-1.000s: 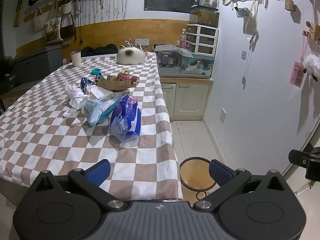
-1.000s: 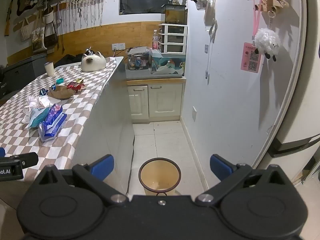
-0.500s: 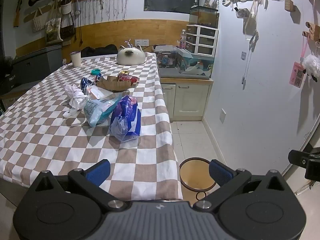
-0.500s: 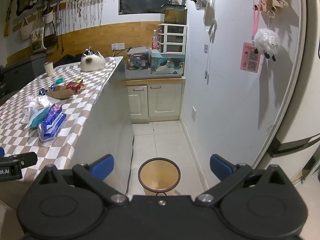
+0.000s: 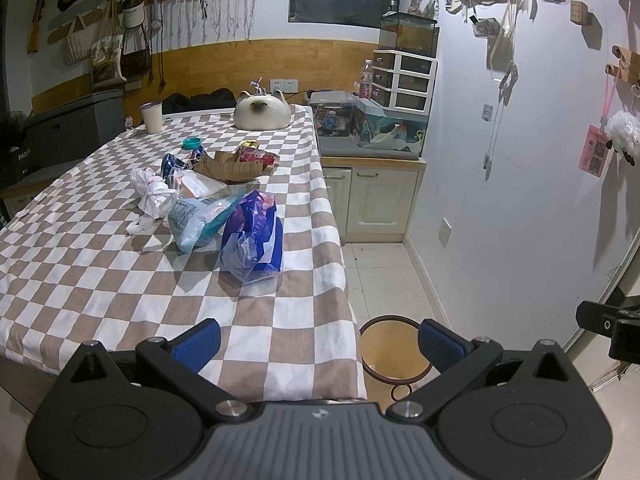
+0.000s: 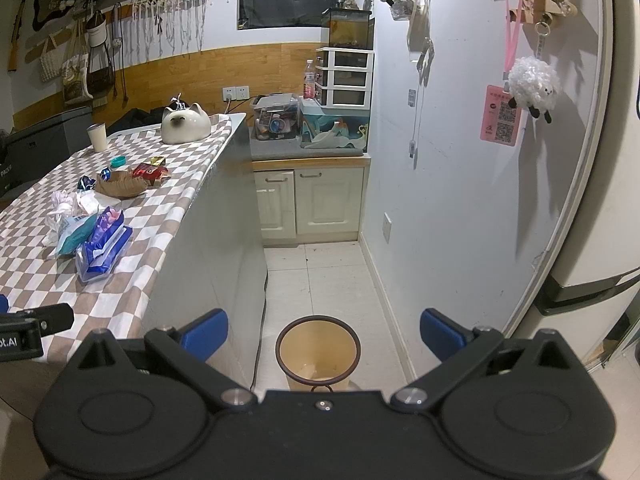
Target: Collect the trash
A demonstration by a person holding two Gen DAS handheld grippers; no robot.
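Trash lies in a pile on the checkered table (image 5: pixel 120 280): a blue-purple plastic pack (image 5: pixel 254 236), a teal wrapper (image 5: pixel 198 216), a crumpled white bag (image 5: pixel 150 196), a brown paper piece (image 5: pixel 232 166) and a red snack bag (image 5: pixel 258 156). The pile also shows in the right wrist view, with the blue pack (image 6: pixel 104 246) nearest. A round yellow trash bin (image 6: pixel 318 354) stands on the floor by the table's corner; it also shows in the left wrist view (image 5: pixel 394 354). My left gripper (image 5: pixel 318 342) is open and empty over the table's near edge. My right gripper (image 6: pixel 322 332) is open and empty above the bin.
A cat-shaped ceramic pot (image 5: pixel 262 111), a paper cup (image 5: pixel 151 117) and a teal lid (image 5: pixel 192 143) sit at the table's far end. A cabinet (image 6: pixel 312 200) with boxes on top stands against the back wall. A fridge (image 6: pixel 592 220) is on the right.
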